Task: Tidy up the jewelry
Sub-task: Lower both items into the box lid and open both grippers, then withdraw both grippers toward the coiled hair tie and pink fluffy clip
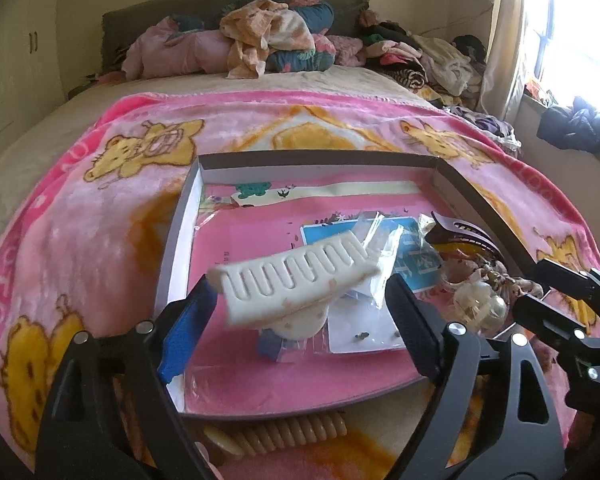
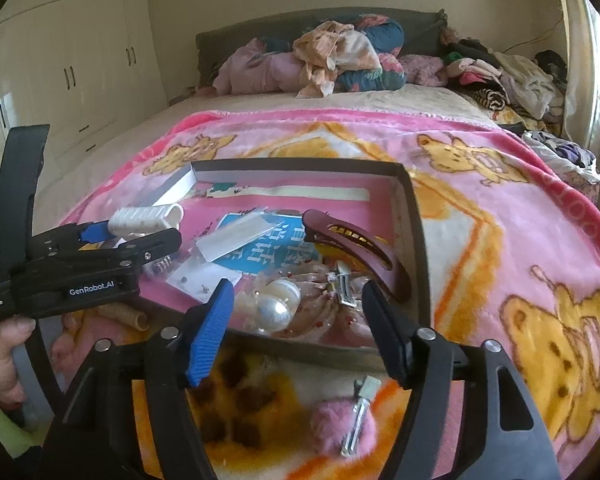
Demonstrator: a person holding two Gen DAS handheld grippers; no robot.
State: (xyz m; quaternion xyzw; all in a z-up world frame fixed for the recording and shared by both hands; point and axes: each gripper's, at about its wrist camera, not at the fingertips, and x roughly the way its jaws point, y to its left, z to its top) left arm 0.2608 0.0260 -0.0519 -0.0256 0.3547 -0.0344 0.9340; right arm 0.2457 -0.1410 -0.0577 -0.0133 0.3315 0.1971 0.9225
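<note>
The left wrist view looks over a bed spread with a pink cartoon blanket [image 1: 112, 208], and on that blanket lies the landmark here, a shallow dark-walled box [image 1: 320, 157] with a pink printed floor. Inside the box, toward its right wall, sits a dark red hair claw [image 2: 364, 252]. Near the box's front wall lies a heap of pearly bead ornaments [image 2: 278, 304] and a small metal clip [image 2: 345, 280]. A clear plastic sleeve [image 2: 236, 240] rests around the middle of the box floor. Over the box's left part hangs a white hair claw [image 1: 296, 276], between the fingers of the left gripper [image 1: 300, 316]; its jaws stand wide and the right pad is clear of the claw, while at the left pad I cannot tell whether it touches. The right gripper [image 2: 296, 332] hovers at the box's front wall with jaws apart and nothing between the pads. Outside the box, just before its front wall, lie a pink fuzzy clip [image 2: 346, 424] and a tan ribbed hair claw [image 1: 284, 436].
</note>
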